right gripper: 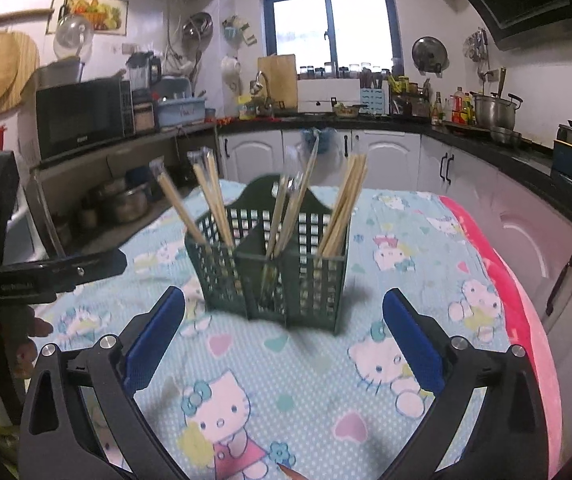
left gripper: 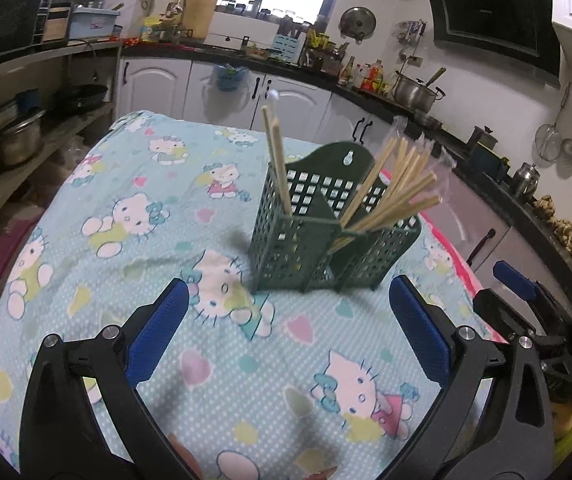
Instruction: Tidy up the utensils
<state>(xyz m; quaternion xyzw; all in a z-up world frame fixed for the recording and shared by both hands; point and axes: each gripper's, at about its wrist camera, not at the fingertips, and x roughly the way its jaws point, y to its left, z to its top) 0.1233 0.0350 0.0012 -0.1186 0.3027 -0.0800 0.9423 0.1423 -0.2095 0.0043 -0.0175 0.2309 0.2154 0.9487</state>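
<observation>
A dark green mesh utensil holder (left gripper: 306, 248) (right gripper: 273, 268) stands upright on the table's cartoon-cat cloth (left gripper: 133, 216) (right gripper: 406, 248). Wooden chopsticks (left gripper: 277, 160) (right gripper: 342, 208) lean in its compartments, and some have clear wrappers on their tips. My left gripper (left gripper: 290, 291) is open just short of the holder's base, with nothing between its blue pads (left gripper: 157, 336). My right gripper (right gripper: 283, 298) is also open in front of the holder, holding nothing. Each gripper shows at the edge of the other's view: the right gripper's blue pad (left gripper: 514, 280) and the left gripper's black body (right gripper: 45, 268).
Kitchen counters with white cabinets (right gripper: 390, 160) wrap around behind and to the right of the table. Open shelves with pots (left gripper: 17, 136) and a microwave (right gripper: 81, 116) stand on the left. A pink cloth edge (right gripper: 526, 300) runs along the table's right side.
</observation>
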